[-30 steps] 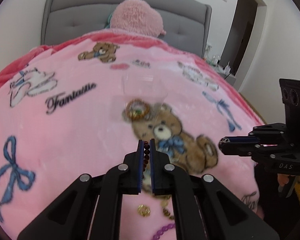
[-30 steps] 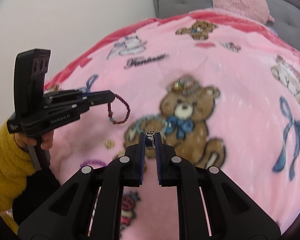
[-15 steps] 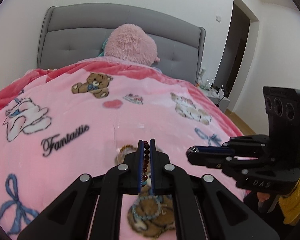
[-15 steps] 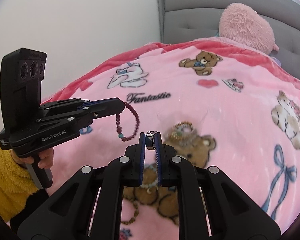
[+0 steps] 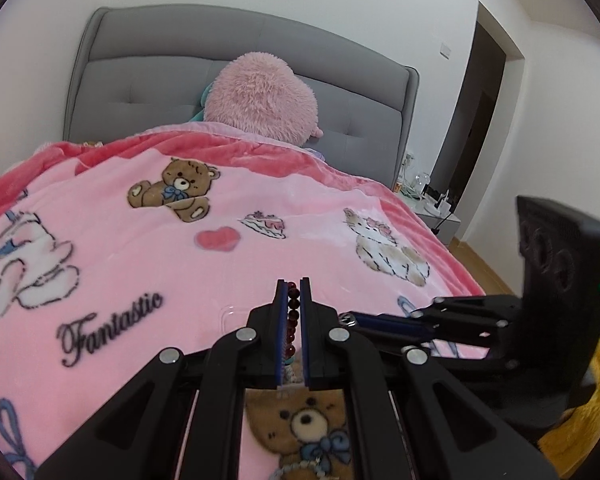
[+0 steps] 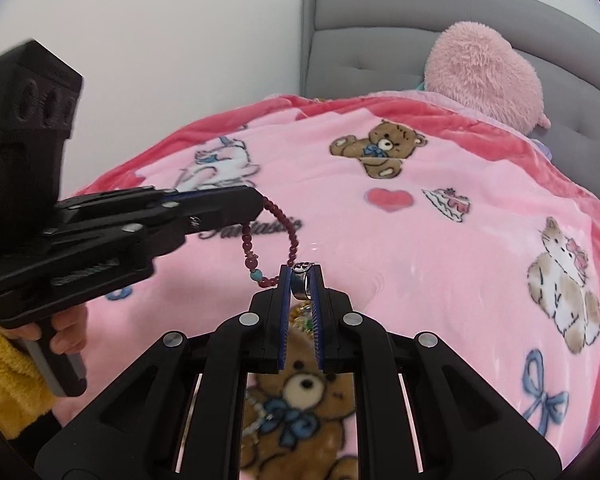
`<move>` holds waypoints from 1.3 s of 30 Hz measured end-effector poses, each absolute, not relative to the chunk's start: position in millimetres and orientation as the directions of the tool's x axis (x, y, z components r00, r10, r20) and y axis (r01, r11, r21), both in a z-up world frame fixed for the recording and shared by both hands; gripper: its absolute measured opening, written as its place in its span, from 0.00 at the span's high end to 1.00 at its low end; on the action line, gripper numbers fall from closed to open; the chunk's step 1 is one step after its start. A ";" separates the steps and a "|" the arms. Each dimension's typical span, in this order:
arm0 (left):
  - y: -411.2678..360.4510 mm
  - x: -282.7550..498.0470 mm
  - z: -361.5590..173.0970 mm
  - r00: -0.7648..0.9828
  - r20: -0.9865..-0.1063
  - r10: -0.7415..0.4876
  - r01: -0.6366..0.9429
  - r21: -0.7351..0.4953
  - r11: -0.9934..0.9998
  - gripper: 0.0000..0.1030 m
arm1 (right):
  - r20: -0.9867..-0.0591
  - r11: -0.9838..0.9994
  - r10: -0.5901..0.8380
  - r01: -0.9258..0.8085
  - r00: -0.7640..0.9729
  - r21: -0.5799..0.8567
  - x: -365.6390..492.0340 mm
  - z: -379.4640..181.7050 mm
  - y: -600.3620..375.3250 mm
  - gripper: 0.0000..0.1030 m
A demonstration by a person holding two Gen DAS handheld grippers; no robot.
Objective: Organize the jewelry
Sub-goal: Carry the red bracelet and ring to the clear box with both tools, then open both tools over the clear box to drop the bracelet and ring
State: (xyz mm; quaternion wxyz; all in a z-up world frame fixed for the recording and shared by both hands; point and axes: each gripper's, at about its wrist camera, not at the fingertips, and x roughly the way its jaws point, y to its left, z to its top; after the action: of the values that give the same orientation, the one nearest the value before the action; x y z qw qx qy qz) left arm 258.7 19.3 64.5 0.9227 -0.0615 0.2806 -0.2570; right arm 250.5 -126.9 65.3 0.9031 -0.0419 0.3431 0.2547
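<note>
My left gripper (image 5: pixel 293 282) is shut on a dark red bead bracelet (image 5: pixel 292 312). In the right wrist view the left gripper (image 6: pixel 256 202) holds the bracelet (image 6: pixel 269 240) as a loop hanging above the pink blanket. My right gripper (image 6: pixel 301 268) is shut on a silver ring (image 6: pixel 302 284); in the left wrist view its tip (image 5: pixel 346 319) sits just right of my left gripper. A clear plastic box (image 5: pixel 230 316) lies on the blanket, mostly hidden behind the fingers. A gold piece (image 6: pixel 300 314) and a pale bead bracelet (image 5: pixel 300 470) lie on the bear print below.
The pink blanket (image 5: pixel 140 264) with bear and cat prints covers the bed. A fluffy pink pillow (image 5: pixel 260 100) leans on the grey headboard (image 5: pixel 148 80). A nightstand (image 5: pixel 436 212) and a doorway (image 5: pixel 480 128) are at the right.
Both grippers have moved forward and tilted up over the bed, still holding the bracelet and the ring. They are closer together, and the box and jewelry now lie under the fingers.
</note>
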 end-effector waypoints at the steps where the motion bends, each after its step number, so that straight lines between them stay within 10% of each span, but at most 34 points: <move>1: 19.1 261.2 61.9 0.710 -0.488 -0.507 0.434 -0.263 0.862 0.95 | -0.649 0.868 0.431 -0.485 0.627 0.108 256.9 61.0 -125.8 0.91; 34: 22.2 271.0 -16.3 0.660 -0.581 -0.476 0.356 -0.316 0.879 0.94 | -0.696 0.881 0.423 -0.443 0.580 0.167 262.9 13.7 -134.4 0.84; 39: 29.2 254.0 -5.2 0.658 -0.563 -0.501 0.391 -0.314 0.865 0.73 | -0.666 0.859 0.470 -0.473 0.579 0.195 244.9 30.0 -144.5 0.75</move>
State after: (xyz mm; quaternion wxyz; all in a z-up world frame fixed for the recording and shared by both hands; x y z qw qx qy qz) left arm 254.0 29.2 -5.2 0.9066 -0.0828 0.3327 -0.2460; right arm 244.9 -144.5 30.0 0.8886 -0.0018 0.3744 0.2652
